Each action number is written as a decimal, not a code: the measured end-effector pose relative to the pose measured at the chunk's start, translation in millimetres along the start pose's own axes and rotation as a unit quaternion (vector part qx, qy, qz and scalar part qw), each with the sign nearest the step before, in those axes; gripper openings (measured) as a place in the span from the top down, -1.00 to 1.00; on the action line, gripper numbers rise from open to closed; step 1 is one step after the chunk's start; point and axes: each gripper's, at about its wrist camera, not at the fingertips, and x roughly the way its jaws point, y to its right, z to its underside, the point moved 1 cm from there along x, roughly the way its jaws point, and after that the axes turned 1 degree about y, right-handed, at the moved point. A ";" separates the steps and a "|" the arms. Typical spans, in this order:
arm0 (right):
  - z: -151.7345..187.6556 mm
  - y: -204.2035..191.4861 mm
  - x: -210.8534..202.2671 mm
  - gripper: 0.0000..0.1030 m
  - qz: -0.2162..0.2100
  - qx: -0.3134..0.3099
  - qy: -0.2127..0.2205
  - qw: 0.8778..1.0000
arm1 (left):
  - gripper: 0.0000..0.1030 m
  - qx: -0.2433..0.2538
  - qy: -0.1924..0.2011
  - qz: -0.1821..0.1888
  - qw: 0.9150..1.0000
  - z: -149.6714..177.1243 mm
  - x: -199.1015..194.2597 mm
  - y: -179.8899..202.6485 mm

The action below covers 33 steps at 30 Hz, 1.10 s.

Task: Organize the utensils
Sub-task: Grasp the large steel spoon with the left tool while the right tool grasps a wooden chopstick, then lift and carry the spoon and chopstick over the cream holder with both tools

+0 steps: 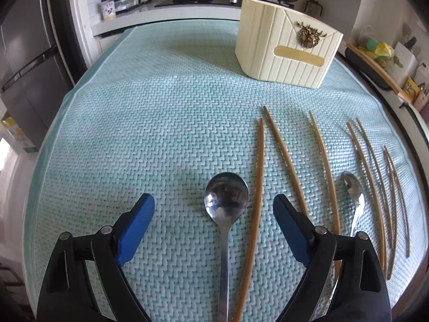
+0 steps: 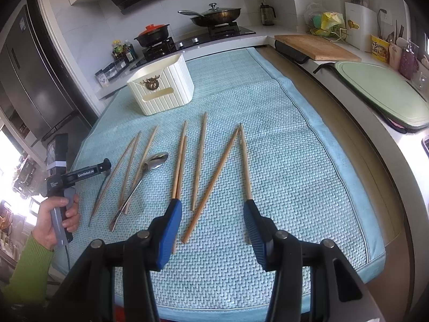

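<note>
On the teal woven mat [image 1: 128, 123] lie several wooden chopsticks and two steel spoons. My left gripper [image 1: 213, 198] is open low over the mat, with the large spoon [image 1: 226, 214] and one chopstick [image 1: 256, 187] lying between its blue pads, untouched. A smaller spoon [image 1: 354, 191] lies further right among more chopsticks. My right gripper [image 2: 211, 205] is open above a slanted chopstick [image 2: 214, 182] and a straight one [image 2: 199, 161]; neither pad presses on anything. The cream ribbed utensil holder [image 1: 284, 51] [image 2: 163, 88] stands at the back of the mat.
A hand in a green sleeve [image 2: 57, 216] holds the left tool at the mat's left edge. Behind are a stove with a pan [image 2: 217, 16] and a pot [image 2: 152, 36]. A wooden board [image 2: 316, 47] and green board [image 2: 380, 94] lie right. A dark fridge [image 1: 24, 61] stands left.
</note>
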 end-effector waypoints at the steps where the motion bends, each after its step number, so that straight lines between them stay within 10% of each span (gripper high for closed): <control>1: 0.1 0.2 0.9 0.05 0.000 -0.001 0.000 1.000 | -0.57 0.000 -0.003 0.001 1.000 -0.4 4.0 -0.5; 5: -1.1 1.0 4.3 0.05 0.003 -0.006 0.000 1.000 | -0.25 0.003 0.004 0.010 1.000 -0.1 12.5 -3.2; 7: -2.3 2.0 5.8 0.05 0.002 -0.007 0.000 1.000 | 0.31 0.018 0.008 0.015 1.000 0.6 12.9 -1.5; 16: -32.5 30.2 25.3 0.05 0.008 -0.012 -0.005 1.000 | 0.30 0.019 0.014 0.024 0.999 2.4 6.6 -11.4; 33: -114.0 36.2 208.9 0.61 0.037 -0.070 -0.207 0.975 | 0.30 0.006 0.033 0.011 0.999 0.8 -30.7 -32.0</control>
